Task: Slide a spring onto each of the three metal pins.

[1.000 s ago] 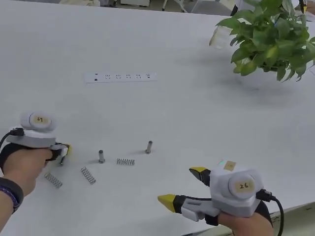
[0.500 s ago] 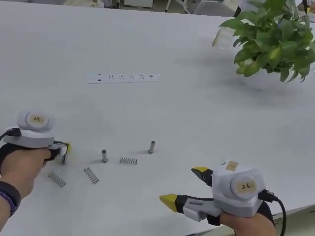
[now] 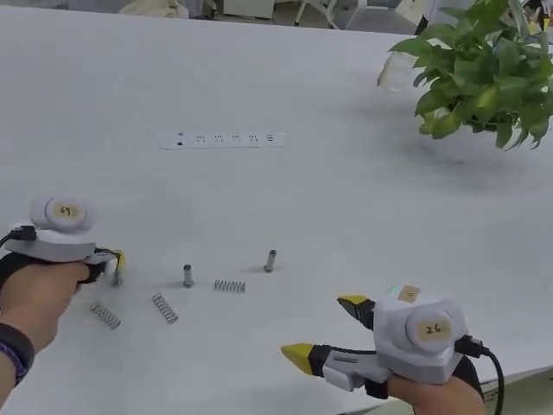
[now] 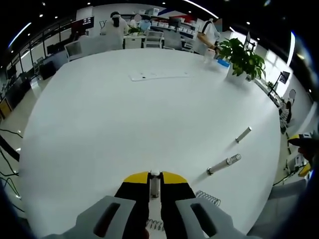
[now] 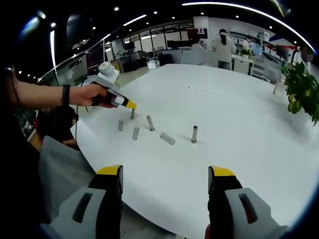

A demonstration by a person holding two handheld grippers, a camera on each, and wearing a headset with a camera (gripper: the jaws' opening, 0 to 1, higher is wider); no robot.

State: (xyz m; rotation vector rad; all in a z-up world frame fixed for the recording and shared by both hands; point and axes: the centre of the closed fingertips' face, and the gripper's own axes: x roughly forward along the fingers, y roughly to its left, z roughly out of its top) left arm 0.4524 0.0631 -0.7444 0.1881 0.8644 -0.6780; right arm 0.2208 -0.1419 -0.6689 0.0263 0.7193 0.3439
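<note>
1. The left hand-held gripper (image 3: 115, 262) is pinched narrow on a pin (image 4: 155, 185). The pin stands upright between the yellow tips, at the left side of the tabletop (image 3: 346, 190).
2. Whether the pin's lower end touches the tabletop cannot be told.
3. The right hand-held gripper (image 3: 326, 328) hovers at the near edge. Its jaws are spread wide and hold nothing.
4. Two other pins stand upright on the tabletop, apart from each other: the middle pin (image 3: 187, 276) and, further right, the far pin (image 3: 270, 260).
5. Three springs lie flat on the tabletop, each apart from the pins.
6. The first spring (image 3: 105, 315) lies just nearer the person than the left hand-held gripper.
7. The second spring (image 3: 164, 308) lies near the middle pin, on its near-left side.
8. The third spring (image 3: 230, 285) lies between the middle pin and the far pin.
9. A power strip (image 3: 223, 139) lies well behind them, and a plant (image 3: 484, 69) stands at the far right.
</note>
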